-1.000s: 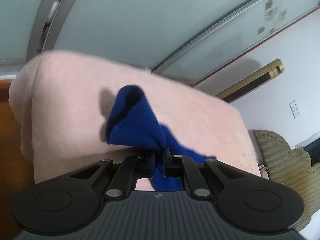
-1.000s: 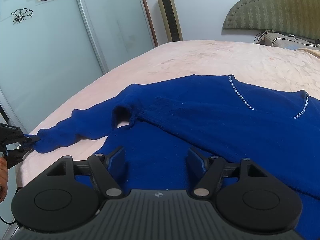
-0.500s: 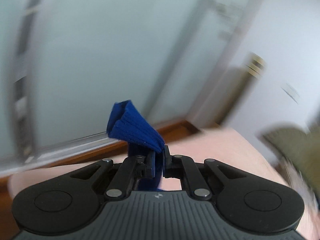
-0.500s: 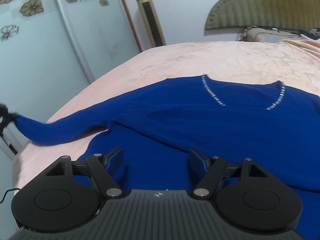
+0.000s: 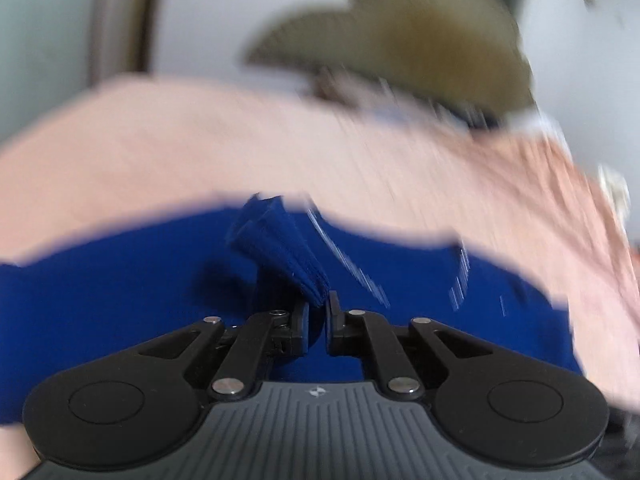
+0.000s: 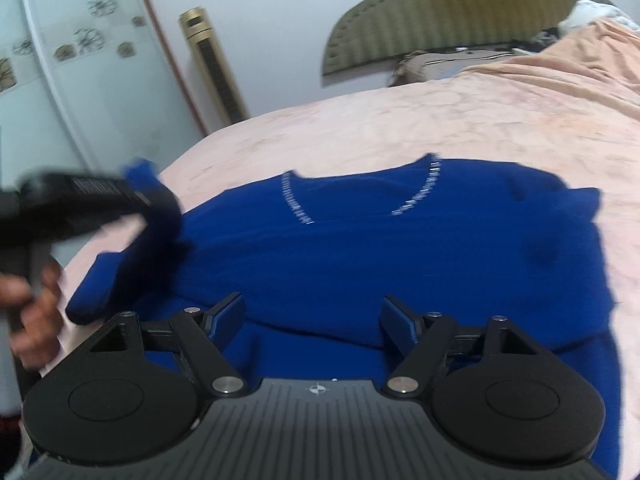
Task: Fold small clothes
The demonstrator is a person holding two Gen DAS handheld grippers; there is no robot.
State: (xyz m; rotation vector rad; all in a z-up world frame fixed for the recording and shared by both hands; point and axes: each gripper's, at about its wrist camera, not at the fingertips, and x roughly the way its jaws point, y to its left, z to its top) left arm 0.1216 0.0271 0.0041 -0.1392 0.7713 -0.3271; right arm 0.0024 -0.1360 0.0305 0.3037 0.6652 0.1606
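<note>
**Sleeve cuff held over blue sweater on pink bed**

From the right wrist view, L to R: the person's hand (image 6: 34, 312) grips the handle of the left gripper (image 6: 150, 200), its tip buried in dark blue knit w/ the sleeve (image 6: 120, 272) hanging from it down to the bed. The blue sweater (image 6: 400, 256) lies flat on the pink bedspread (image 6: 400, 136), neckline trim toward the olive headboard (image 6: 460, 8), a gold tower unit (image 6: 212, 64) by the wall. The right gripper (image 6: 312, 316) hovers low over the sweater's near part, fingers wide apart, nothing between them. The left wrist view (heavily blurred) shows the left gripper (image 5: 318, 312) w/ fingers nearly together, clamped on the ribbed sleeve cuff (image 5: 280, 248), which stands above the sweater body (image 5: 120, 300).
</note>
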